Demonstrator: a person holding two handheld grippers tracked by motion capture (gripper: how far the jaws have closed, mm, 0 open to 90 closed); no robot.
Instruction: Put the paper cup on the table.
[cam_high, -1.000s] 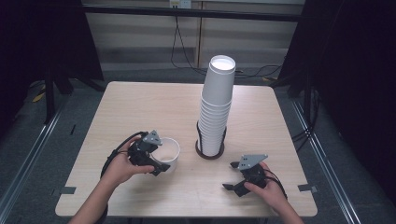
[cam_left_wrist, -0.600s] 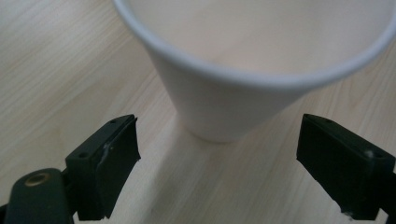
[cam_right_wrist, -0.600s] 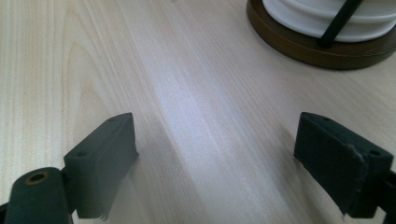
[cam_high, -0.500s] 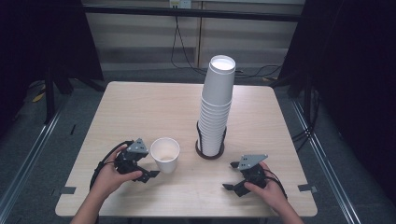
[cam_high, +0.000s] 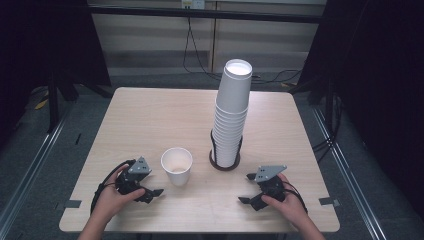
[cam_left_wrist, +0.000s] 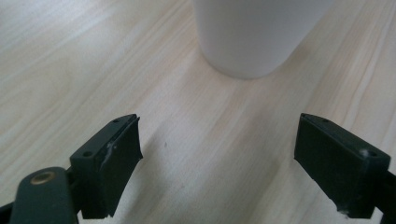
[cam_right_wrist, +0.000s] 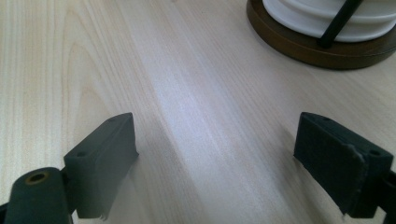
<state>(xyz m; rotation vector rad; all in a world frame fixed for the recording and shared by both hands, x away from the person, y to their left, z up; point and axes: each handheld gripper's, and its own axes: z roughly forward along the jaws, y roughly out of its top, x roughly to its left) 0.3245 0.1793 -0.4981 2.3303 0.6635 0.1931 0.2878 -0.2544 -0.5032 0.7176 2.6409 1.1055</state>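
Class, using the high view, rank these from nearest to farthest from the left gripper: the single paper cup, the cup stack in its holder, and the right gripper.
From the left gripper:
1. Single paper cup, standing upright just to its right.
2. Cup stack in its holder, further right, mid-table.
3. Right gripper, across at the table's right front.

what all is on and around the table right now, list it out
single cup: 1, white, upright on the table left of the stack, apart from the left gripper
cup stack: 1 tall stack, white, right of centre, in the holder
holder: 1, brown round base with black uprights, under the stack
table: 1, light wood
cables: several, black, on the floor behind the table
left gripper: 1, black, jaws open, near left
right gripper: 1, black, jaws open, near right
hands: 2, each holding a gripper
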